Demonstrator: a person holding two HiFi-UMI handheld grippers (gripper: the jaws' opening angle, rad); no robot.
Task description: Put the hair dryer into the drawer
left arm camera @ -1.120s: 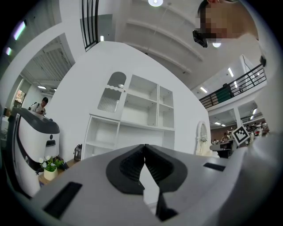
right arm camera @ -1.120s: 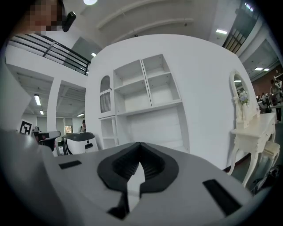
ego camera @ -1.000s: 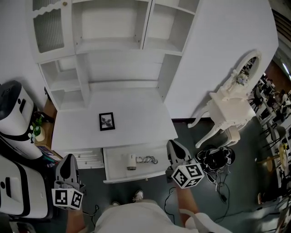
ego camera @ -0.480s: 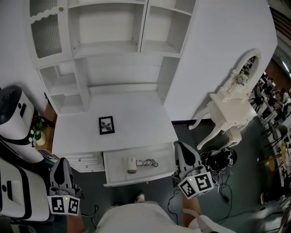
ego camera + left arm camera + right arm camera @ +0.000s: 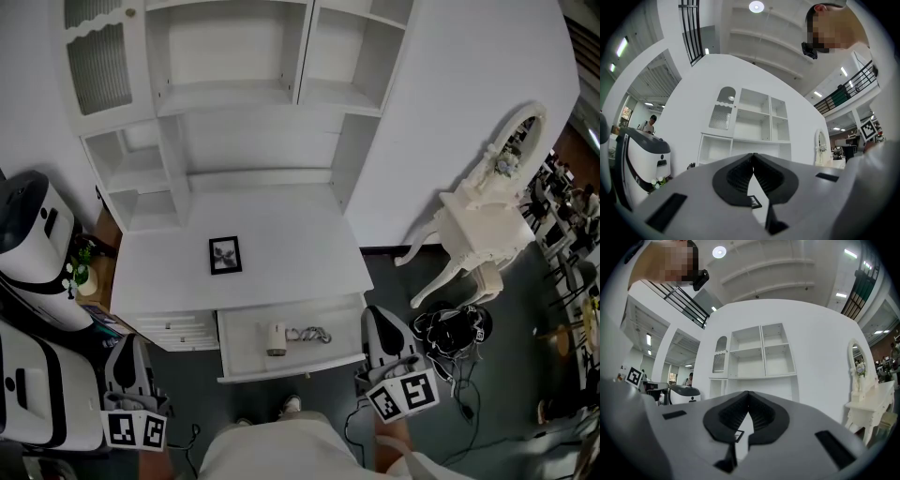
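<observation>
A white hair dryer (image 5: 275, 339) lies in the open drawer (image 5: 347, 352) under the white desk top, its coiled cord (image 5: 309, 334) beside it on the right. My left gripper (image 5: 129, 348) hangs low at the left, in front of the small drawers, jaws shut and empty. My right gripper (image 5: 379, 323) stands just right of the open drawer's front corner, also shut with nothing in it. In both gripper views the black jaws meet tip to tip, left gripper (image 5: 753, 155) and right gripper (image 5: 748, 393), pointing level at the white cabinet (image 5: 754, 124).
A small black picture frame (image 5: 225, 254) lies on the desk top (image 5: 291, 244). White shelving (image 5: 234, 84) rises behind. A white robot-like machine (image 5: 33, 234) stands at the left, a white dressing table (image 5: 478, 220) and black shoes (image 5: 450, 328) at the right. A person's feet (image 5: 291, 405) show below the drawer.
Both grippers have drawn back toward the person and away from the drawer; the right one has left the drawer's corner. The hair dryer has not moved.
</observation>
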